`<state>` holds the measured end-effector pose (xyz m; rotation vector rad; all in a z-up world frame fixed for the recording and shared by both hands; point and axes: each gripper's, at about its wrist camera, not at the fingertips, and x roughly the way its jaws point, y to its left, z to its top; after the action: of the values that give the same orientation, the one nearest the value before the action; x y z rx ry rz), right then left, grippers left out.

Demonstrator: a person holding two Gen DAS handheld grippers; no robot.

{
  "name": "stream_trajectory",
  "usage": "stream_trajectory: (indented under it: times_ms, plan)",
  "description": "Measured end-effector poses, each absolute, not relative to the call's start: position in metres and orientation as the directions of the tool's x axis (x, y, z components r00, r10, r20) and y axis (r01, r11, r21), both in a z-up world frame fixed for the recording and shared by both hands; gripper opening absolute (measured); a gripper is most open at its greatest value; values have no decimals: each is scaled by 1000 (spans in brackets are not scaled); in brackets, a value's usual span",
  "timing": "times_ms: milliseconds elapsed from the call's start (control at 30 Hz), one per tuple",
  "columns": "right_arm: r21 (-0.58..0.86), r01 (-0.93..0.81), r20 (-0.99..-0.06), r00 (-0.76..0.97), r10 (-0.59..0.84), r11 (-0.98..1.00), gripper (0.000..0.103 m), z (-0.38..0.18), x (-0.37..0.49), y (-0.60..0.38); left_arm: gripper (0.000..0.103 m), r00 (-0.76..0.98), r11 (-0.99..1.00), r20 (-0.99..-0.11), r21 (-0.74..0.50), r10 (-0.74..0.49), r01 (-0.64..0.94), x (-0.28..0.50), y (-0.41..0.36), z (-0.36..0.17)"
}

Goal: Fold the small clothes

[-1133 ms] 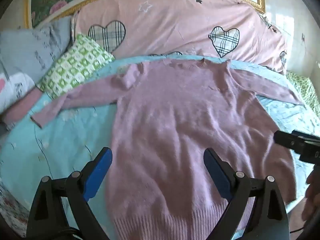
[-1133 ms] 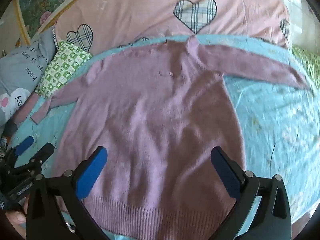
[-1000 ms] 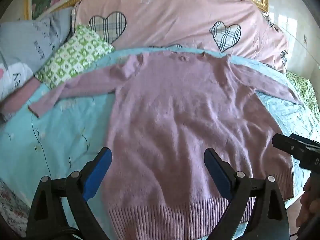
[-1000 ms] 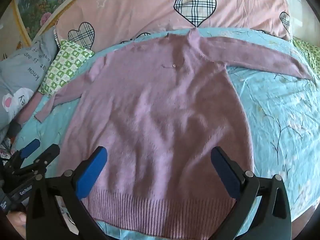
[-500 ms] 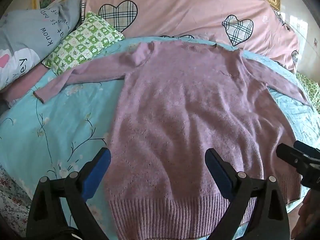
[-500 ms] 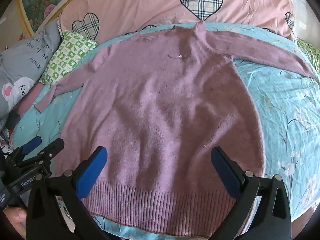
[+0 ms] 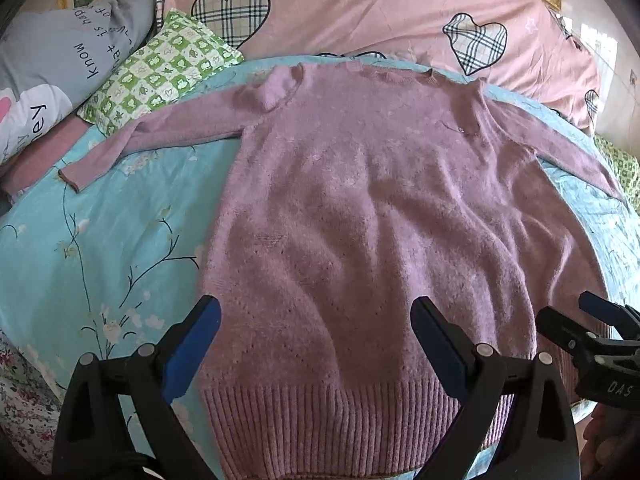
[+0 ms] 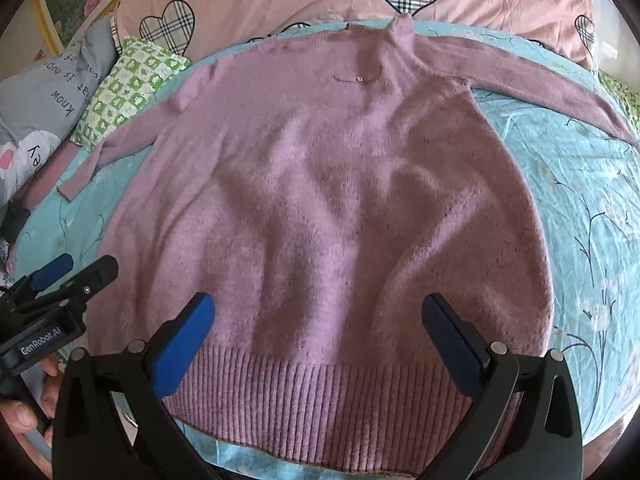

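A mauve knit sweater lies flat on a light blue floral sheet, both sleeves spread out, ribbed hem toward me. It also shows in the right wrist view. My left gripper is open and empty, hovering above the hem's left half. My right gripper is open and empty, hovering above the hem's middle. Each gripper shows in the other's view, the right gripper at the right edge, the left gripper at the left edge.
A pink quilt with plaid hearts is bunched at the head of the bed. A green checked pillow and a grey printed pillow lie at the back left. The bed's near edge runs just below the hem.
Both grippers have moved closer to the sweater's hem and lower over it. The sweater has not moved. Both stay open.
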<state>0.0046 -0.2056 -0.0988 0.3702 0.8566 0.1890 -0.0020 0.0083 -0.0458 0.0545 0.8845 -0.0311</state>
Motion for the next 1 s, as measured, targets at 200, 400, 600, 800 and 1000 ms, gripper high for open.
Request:
stream_trajectory:
  times_ms: [200,400,600,800,1000]
  plan:
    - [390,-21,-697,647,310,921,103,-99,6,-206,96,629,998,-777,33,-11,58,0,8,-46]
    - [391,-20,-698,646,311,920,103,-100,7,-206,96,626,998,-780,32,-10,55,1,8,-49]
    - [392,-18,-699,644,311,920,103,-100,7,-206,96,622,998,-783,27,-13,56,3,7,-52]
    - [394,-17,-695,648,310,919,103,-101,10,-208,96,615,998,-788,18,-19,55,4,7,-55]
    - [394,-17,-701,641,312,919,103,-101,12,-208,96,612,998,-791,18,-20,55,6,6,-57]
